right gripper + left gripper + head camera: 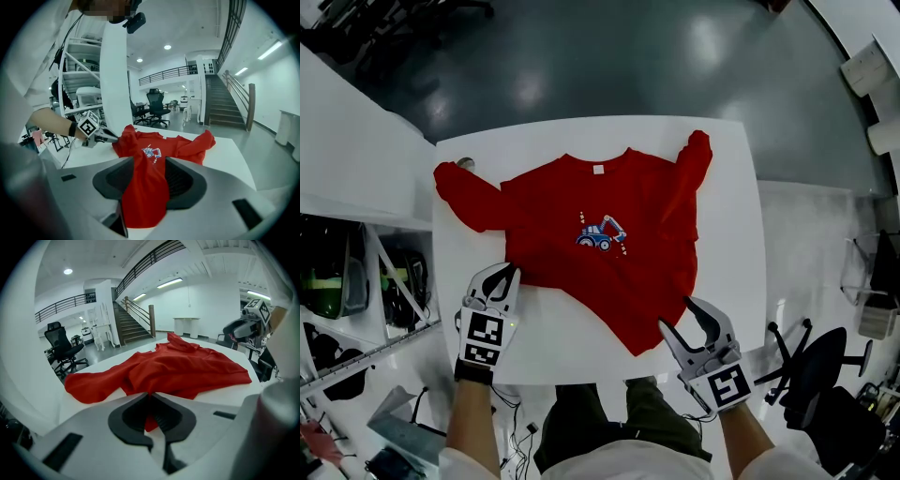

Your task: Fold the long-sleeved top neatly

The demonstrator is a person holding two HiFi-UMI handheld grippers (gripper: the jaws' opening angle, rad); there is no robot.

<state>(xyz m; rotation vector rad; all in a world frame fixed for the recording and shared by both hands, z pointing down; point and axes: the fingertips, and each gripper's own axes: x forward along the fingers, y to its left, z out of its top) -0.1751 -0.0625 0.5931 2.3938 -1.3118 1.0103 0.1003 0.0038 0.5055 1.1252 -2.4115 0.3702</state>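
Observation:
A red long-sleeved top point(600, 253) with a blue digger print lies front-up and slightly askew on the white table point(727, 187), both sleeves spread toward the far corners. My left gripper point(512, 271) is shut on the near left hem corner; in the left gripper view, red cloth point(187, 366) is pinched between its closed jaws point(151, 401). My right gripper point(677, 314) stands open at the near right hem corner. In the right gripper view the red fabric point(145, 197) lies in the wide gap between its jaws point(147, 180).
A small round object point(465, 163) sits at the table's far left corner by the sleeve cuff. Another white table point(347, 141) and shelving point(356, 272) stand to the left. An office chair point(816, 375) is at the right. My legs are at the table's near edge.

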